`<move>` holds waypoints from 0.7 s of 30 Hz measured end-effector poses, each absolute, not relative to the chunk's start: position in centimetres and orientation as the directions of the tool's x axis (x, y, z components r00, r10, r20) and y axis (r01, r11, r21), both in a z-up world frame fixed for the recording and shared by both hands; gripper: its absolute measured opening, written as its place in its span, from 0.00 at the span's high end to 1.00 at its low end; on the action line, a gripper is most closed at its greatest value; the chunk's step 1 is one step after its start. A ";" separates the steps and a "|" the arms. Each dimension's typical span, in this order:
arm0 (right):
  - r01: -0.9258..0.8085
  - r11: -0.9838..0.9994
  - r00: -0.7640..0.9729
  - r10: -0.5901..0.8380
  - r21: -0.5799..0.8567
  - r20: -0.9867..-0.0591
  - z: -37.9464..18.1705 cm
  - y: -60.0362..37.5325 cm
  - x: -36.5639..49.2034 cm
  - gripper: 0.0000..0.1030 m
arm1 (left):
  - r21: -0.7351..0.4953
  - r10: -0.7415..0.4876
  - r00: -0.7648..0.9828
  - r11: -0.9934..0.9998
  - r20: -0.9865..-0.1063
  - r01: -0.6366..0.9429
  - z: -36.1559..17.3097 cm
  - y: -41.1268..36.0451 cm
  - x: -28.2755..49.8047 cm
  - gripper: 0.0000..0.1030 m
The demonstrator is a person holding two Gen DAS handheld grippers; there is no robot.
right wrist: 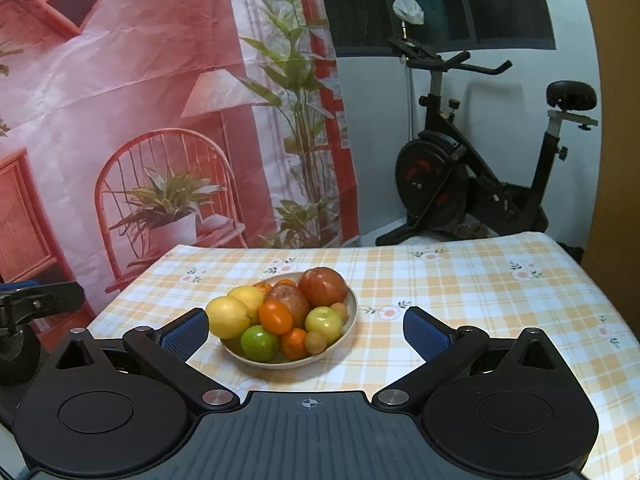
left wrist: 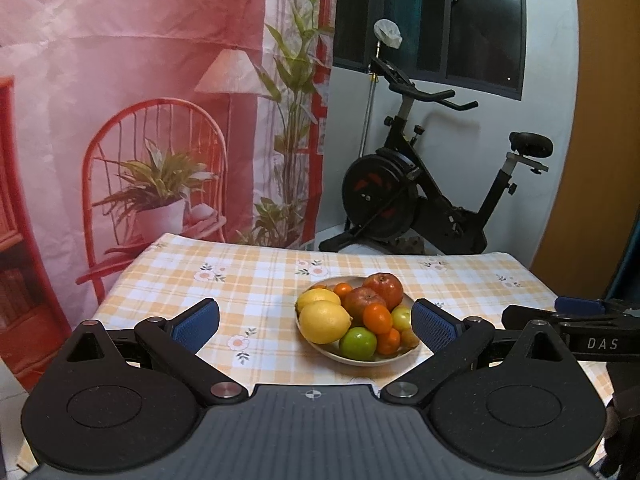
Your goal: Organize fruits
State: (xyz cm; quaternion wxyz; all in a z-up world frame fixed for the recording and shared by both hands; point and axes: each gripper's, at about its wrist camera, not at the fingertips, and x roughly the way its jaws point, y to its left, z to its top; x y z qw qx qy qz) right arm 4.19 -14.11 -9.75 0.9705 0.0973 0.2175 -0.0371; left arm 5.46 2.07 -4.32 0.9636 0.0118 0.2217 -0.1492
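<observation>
While both grippers hang over the near edge of the table (left wrist: 248,276), each camera catches something the other misses. From the left wrist, the right gripper's dark arm (left wrist: 576,322) pokes in at the right edge; from the right wrist, part of the left one (right wrist: 36,300) shows at the left edge, and more bare cloth lies to the right of the bowl (right wrist: 354,314).

The left gripper (left wrist: 316,324) is spread wide, holding nothing, its blue pads either side of the bowl (left wrist: 340,354) but short of it. The right gripper (right wrist: 306,330) is likewise wide apart and empty, level, aimed just right of the fruit.

The bowl sits mid-table, heaped with lemons (right wrist: 228,316), apples (right wrist: 322,286), oranges (right wrist: 275,316) and a lime (right wrist: 259,342). An exercise bike (left wrist: 432,200) stands behind.
</observation>
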 end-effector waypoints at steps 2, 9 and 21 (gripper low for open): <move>0.123 0.978 0.899 -0.038 0.168 -0.436 -9.4 -13.9 3.9 0.00 | -0.029 -0.269 0.864 0.958 -0.426 0.285 -4.1 2.1 5.0 0.00; 0.133 0.980 0.898 -0.055 0.151 -0.437 -8.7 -13.6 2.8 0.00 | -0.004 -0.256 0.874 0.960 -0.412 0.279 -3.4 2.0 4.2 0.00; 0.141 0.982 0.898 -0.074 0.125 -0.433 -8.0 -13.2 2.2 0.00 | -0.008 -0.257 0.873 0.960 -0.413 0.279 -3.4 2.3 3.9 0.00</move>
